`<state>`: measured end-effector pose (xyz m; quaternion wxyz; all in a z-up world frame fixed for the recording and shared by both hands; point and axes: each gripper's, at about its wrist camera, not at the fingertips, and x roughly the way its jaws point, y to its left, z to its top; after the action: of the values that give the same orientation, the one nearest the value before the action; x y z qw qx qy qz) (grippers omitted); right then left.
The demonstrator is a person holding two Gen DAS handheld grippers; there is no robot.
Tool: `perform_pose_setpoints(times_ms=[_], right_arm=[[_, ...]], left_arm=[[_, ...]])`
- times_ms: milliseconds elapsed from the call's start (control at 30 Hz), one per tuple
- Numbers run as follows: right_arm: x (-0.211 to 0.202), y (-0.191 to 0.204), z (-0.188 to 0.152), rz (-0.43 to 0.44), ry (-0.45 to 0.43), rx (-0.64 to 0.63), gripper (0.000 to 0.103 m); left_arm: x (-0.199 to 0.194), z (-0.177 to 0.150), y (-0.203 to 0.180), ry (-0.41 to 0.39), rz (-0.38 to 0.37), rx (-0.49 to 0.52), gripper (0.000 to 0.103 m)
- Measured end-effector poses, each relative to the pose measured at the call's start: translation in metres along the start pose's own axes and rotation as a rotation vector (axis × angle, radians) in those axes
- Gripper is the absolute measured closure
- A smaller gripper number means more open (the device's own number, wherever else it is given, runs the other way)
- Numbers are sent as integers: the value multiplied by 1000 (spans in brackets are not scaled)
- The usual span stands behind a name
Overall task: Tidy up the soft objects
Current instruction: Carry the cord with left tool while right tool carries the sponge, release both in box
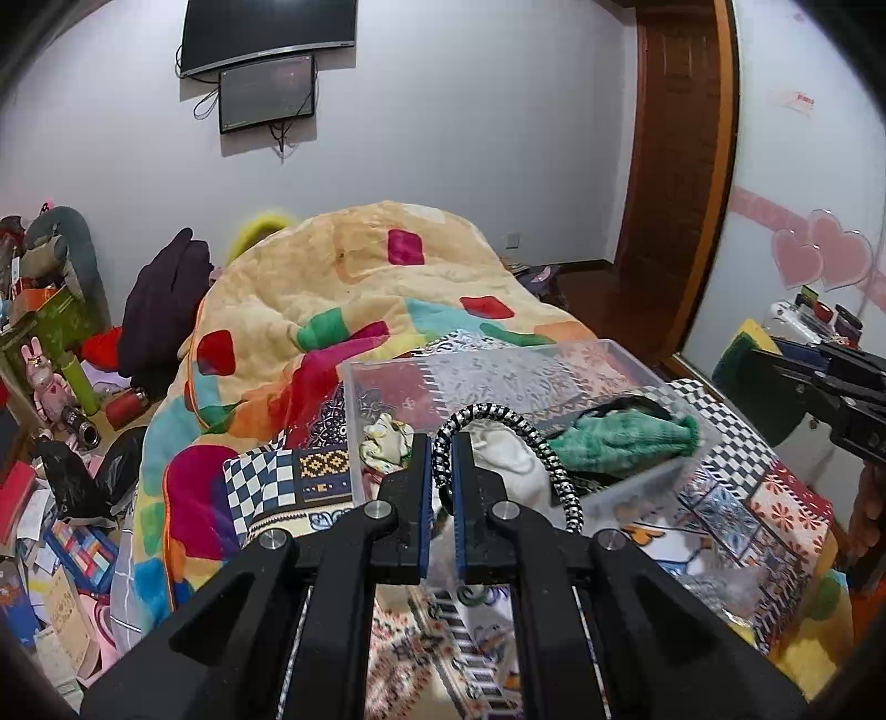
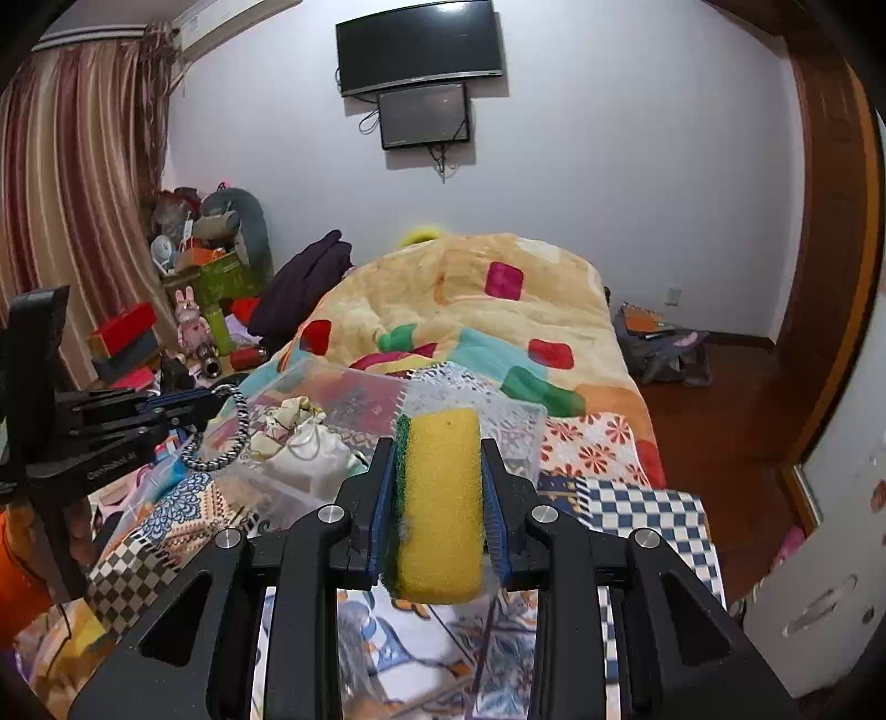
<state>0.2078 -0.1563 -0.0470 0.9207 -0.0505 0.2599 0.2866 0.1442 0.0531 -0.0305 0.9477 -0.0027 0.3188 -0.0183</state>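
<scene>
My left gripper [image 1: 441,443] is shut on a black-and-white braided cord [image 1: 520,429], which loops over the near wall of a clear plastic bin [image 1: 498,360] on the bed. The bin holds a white pouch [image 1: 512,457], a green knitted piece [image 1: 626,437] and a floral cloth [image 1: 385,437]. My right gripper [image 2: 440,443] is shut on a yellow sponge with a green scouring side [image 2: 443,498], held above the bed near the bin [image 2: 520,421]. The left gripper [image 2: 205,401] with the cord [image 2: 235,437] shows at the left of the right wrist view.
A patchwork bedspread [image 1: 736,498] covers the bed, with a bunched colourful quilt [image 1: 343,277] behind the bin. The floor left of the bed is cluttered with boxes, toys and bags [image 1: 61,443]. A wooden door frame [image 1: 681,166] stands right. Two screens [image 2: 421,50] hang on the far wall.
</scene>
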Motion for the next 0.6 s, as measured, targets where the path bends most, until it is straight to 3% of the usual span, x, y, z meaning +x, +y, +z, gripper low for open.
perform_pose_setpoints(times_ms=[267, 600], right_arm=[[34, 9, 7, 22, 47, -48, 77], [70, 11, 4, 45, 120, -48, 77]], left_arm=[[35, 1, 13, 51, 12, -45, 97], [57, -6, 8, 106, -8, -24, 97]])
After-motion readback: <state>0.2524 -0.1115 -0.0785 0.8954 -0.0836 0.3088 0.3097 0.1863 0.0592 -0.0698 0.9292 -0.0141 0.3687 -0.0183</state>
